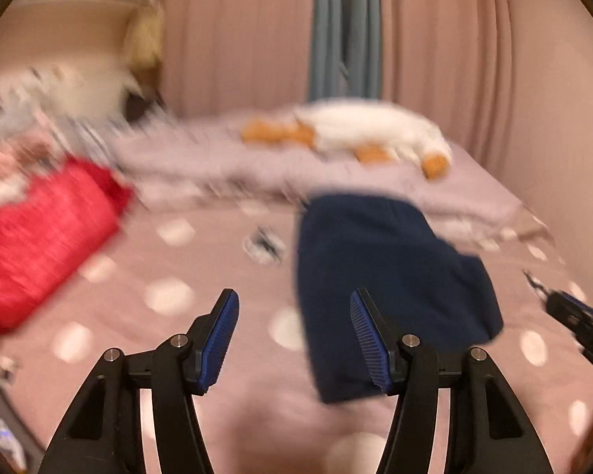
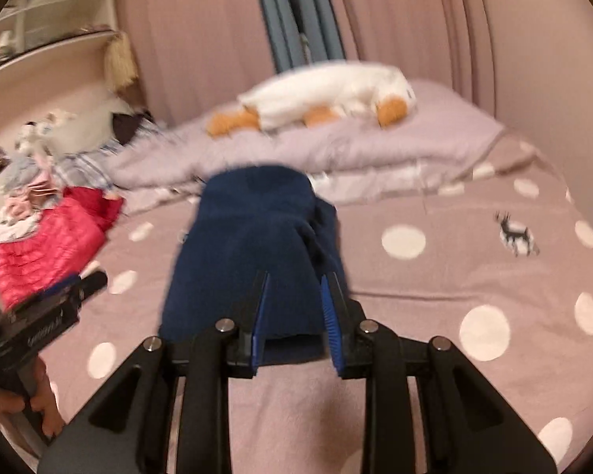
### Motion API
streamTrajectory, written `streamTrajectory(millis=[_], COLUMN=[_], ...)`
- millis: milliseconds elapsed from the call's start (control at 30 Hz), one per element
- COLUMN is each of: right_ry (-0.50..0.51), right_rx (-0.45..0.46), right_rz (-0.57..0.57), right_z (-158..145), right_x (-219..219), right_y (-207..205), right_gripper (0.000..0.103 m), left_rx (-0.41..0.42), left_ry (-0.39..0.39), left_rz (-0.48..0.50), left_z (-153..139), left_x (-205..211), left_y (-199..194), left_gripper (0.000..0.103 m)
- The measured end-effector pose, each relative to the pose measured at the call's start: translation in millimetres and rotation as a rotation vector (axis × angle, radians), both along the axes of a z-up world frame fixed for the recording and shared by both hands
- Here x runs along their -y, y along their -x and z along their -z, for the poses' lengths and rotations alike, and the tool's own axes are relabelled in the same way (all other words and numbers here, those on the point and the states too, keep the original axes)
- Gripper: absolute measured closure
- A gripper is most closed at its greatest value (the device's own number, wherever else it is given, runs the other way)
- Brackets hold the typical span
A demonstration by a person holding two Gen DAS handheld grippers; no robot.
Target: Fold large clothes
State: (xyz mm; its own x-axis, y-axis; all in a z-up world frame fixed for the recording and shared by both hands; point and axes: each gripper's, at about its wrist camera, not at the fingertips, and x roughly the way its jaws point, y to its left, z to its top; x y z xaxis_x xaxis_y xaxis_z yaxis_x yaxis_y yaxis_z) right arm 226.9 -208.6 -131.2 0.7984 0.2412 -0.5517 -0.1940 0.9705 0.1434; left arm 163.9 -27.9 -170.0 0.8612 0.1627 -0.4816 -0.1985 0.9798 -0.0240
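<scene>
Navy garment (image 2: 257,252) lies folded on the dotted pink sheet (image 2: 435,284), near a lilac blanket (image 2: 336,146) bearing a plush duck (image 2: 328,94). The right gripper (image 2: 294,308) has its jaws narrowed, with the garment's near edge between the pads; whether they pinch it is unclear. The left gripper (image 1: 294,339) stands half open, holding nothing, the garment beyond its right finger. Blur smears the red jacket (image 1: 39,245) and the clutter behind it.
</scene>
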Motion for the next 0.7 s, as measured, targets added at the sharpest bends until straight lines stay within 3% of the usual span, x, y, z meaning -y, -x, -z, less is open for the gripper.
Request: streamTrajectory(millis=[100, 233, 300, 367, 400, 433, 467, 500, 533, 633, 700], right_ry=[0.034, 0.034, 0.012, 0.014, 0.024, 0.033, 0.041, 0.044, 0.042, 0.003, -0.020], right_rx=[0.066, 0.115, 0.135, 0.144, 0.150, 0.154, 0.159, 0.158, 0.154, 0.160, 0.190], right_rz=[-0.007, -0.034, -0.018, -0.002, 0.002, 0.008, 0.017, 0.022, 0.024, 0.042, 0.048], right_z=[-15.3, -31.8, -38.9, -43.3, -44.5, -45.0, -45.4, -45.3, -45.6, -48.2, -51.9], right_x=[0.4, 7.6, 15.2, 20.0, 20.5, 20.3, 20.3, 20.9, 20.9, 23.9, 25.3], right_y=[33.8, 60.9, 68.5, 76.6, 80.0, 83.1, 85.9, 87.1, 88.4, 93.2, 100.1], right_gripper=[0.076, 0.076, 0.069, 0.050, 0.046, 0.041, 0.039, 0.038, 0.031, 0.000, 0.000], left_rx=[0.080, 0.137, 0.144, 0.128, 0.119, 0.115, 0.119, 0.129, 0.145, 0.146, 0.133], left_ry=[-0.019, 0.081, 0.105, 0.111, 0.114, 0.122, 0.142, 0.162, 0.197, 0.241, 0.222], left_rz=[-0.038, -0.007, 0.014, 0.007, 0.002, 0.002, 0.009, 0.019, 0.033, 0.040, 0.053], left_z=[-18.8, -37.6, -34.8, -35.2, -34.4, -33.3, -32.2, -32.6, -32.4, -32.6, -32.4], left_x=[-0.7, -7.1, -10.9, -10.9, -10.4, -11.3, -12.4, -13.7, -17.1, -21.8, -20.4], left_y=[23.8, 55.2, 52.7, 54.4, 55.9, 54.8, 54.5, 55.1, 56.4, 56.9, 54.7], left_gripper=[0.043, 0.043, 0.043, 0.043, 0.042, 0.035, 0.019, 0.014, 0.002, 0.001, 0.001])
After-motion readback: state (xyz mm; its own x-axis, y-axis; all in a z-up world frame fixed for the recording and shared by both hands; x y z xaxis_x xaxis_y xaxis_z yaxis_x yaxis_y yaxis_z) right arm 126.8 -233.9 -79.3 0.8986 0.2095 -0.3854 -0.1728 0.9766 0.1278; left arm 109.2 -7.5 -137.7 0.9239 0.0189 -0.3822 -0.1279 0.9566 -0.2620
